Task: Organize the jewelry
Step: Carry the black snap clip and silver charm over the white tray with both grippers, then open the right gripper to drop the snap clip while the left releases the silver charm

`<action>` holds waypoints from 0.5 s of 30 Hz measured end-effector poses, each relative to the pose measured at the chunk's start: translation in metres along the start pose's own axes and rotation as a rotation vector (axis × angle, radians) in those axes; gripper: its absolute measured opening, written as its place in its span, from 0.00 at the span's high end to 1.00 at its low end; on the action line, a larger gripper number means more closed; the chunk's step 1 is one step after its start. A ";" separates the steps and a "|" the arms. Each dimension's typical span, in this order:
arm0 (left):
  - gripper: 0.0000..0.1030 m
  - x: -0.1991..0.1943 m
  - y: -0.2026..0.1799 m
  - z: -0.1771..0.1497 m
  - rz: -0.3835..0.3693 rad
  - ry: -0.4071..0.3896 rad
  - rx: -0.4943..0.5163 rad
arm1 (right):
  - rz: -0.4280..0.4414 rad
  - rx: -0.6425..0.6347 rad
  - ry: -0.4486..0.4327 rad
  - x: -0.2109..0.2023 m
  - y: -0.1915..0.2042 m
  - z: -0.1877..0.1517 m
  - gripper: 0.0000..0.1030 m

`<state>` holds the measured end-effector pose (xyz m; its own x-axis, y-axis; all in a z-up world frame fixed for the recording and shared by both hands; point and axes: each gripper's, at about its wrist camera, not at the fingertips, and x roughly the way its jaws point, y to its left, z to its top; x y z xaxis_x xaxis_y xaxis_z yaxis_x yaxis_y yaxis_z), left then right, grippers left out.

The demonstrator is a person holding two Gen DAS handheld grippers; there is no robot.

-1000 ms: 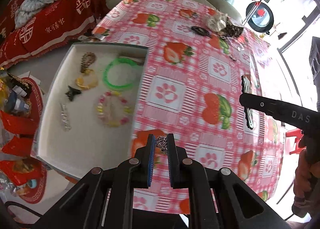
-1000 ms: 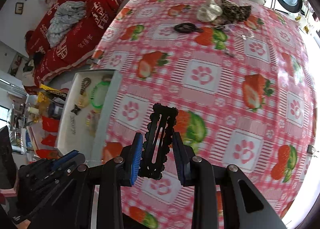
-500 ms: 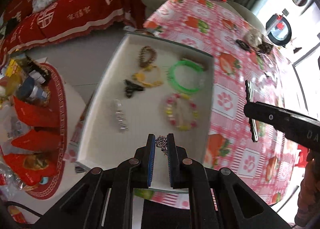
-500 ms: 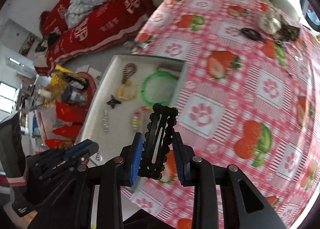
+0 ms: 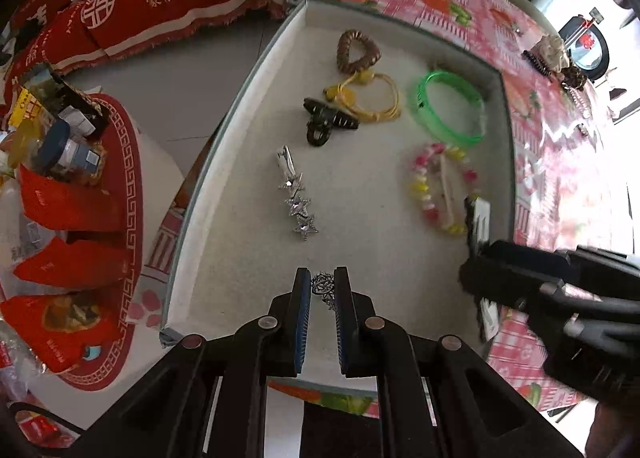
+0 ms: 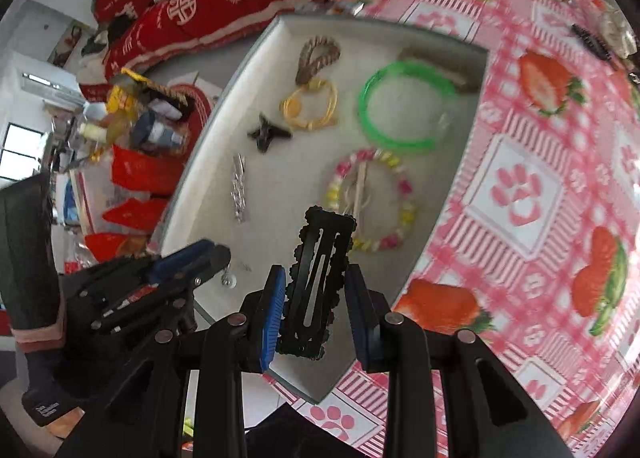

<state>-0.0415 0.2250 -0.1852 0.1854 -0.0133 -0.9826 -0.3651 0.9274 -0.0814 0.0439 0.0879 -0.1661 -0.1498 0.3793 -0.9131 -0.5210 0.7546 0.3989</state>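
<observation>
Low in the centre of the left wrist view, left tool closed on a small silver filigree ornament, poised over the near part of a shallow white rectangular tray. Further up the frame, inside the tray: silver star-studded hair clip at mid-frame, black claw clip above it, yellow cord hair tie and brown coiled hair tie higher still. Toward the right side of the tray, translucent green bangle above a pink-and-yellow beaded bracelet. At lower right, blurred, right tool reaching in over the tray's right edge.

Low centre of the right wrist view, right tool gripping a black scalloped snap hair clip, held upright, above the tray's near corner. Right of the tray, pink checked strawberry-and-paw tablecloth covering the tabletop. Lower left, left tool with a small ornament dangling at its tip.
</observation>
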 end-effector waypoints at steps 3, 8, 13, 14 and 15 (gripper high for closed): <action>0.83 0.008 -0.001 0.000 0.016 0.004 0.014 | -0.015 -0.009 0.029 0.016 0.002 -0.002 0.68; 0.82 0.017 0.000 -0.001 0.026 0.007 0.015 | -0.047 -0.016 0.062 0.033 0.001 -0.005 0.68; 0.82 0.019 -0.001 -0.002 0.029 0.003 0.038 | -0.064 -0.017 0.079 0.042 -0.002 -0.009 0.68; 0.82 0.019 -0.002 -0.002 0.032 0.003 0.046 | -0.064 -0.018 0.081 0.044 -0.002 -0.009 0.68; 0.82 0.019 -0.002 -0.002 0.034 0.002 0.051 | -0.066 -0.021 0.077 0.045 0.001 -0.008 0.68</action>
<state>-0.0391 0.2219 -0.2045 0.1720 0.0175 -0.9849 -0.3244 0.9451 -0.0399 0.0301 0.1013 -0.2080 -0.1788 0.2864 -0.9413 -0.5490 0.7649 0.3370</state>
